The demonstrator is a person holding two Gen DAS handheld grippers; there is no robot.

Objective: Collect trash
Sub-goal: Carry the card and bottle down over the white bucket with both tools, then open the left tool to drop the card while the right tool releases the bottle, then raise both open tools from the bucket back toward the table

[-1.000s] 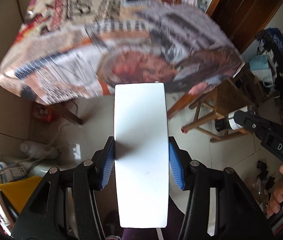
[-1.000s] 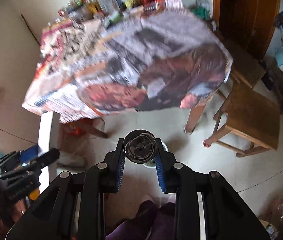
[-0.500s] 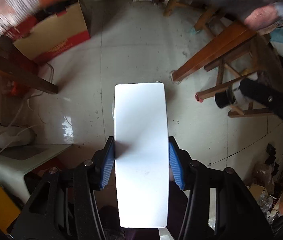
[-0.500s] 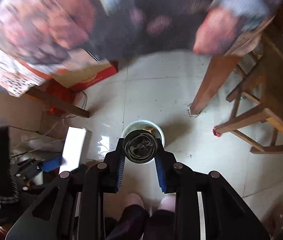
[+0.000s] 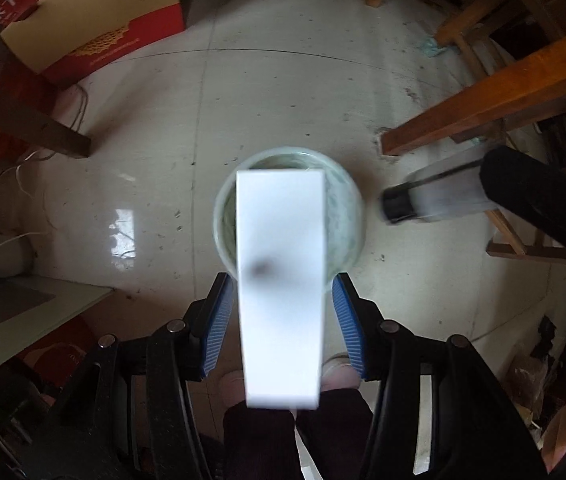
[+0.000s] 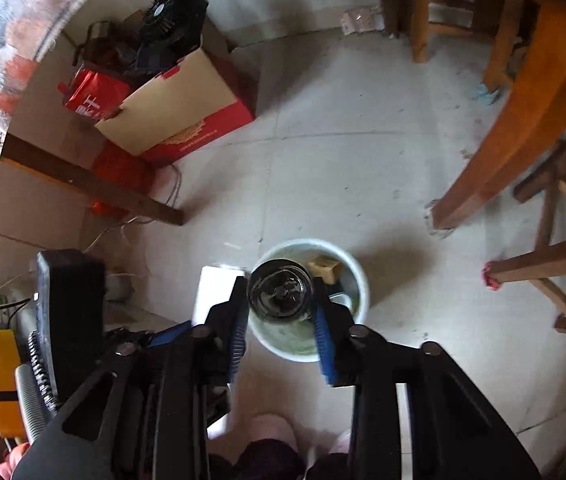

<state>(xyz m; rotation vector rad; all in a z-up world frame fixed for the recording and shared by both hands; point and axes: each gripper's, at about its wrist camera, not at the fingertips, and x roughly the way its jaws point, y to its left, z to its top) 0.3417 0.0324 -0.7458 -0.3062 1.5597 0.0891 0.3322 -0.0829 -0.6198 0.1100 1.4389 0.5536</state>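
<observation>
My left gripper (image 5: 281, 300) has its jaws parted around a white flat box (image 5: 281, 280), with a gap on each side, and the box looks loose between the blue pads right above a pale green bin (image 5: 347, 216) on the floor. My right gripper (image 6: 281, 312) is shut on a clear bottle with a black cap (image 6: 279, 292), seen end-on, and holds it over the same bin (image 6: 359, 280). In the left wrist view the bottle (image 5: 435, 196) shows blurred just right of the bin. The white box (image 6: 213, 292) shows in the right wrist view at the bin's left rim.
A red and tan cardboard box (image 5: 95, 28) stands on the floor at the back left, with a black fan (image 6: 171, 20) on it. Wooden table legs (image 5: 483, 104) and a stool (image 6: 555, 264) stand to the right. Another table leg (image 5: 23, 120) and white cables lie left.
Both grippers tilted down from the newspaper-covered table to the floor and moved over the bin. The left jaws have opened off the white box, which now looks slipping down.
</observation>
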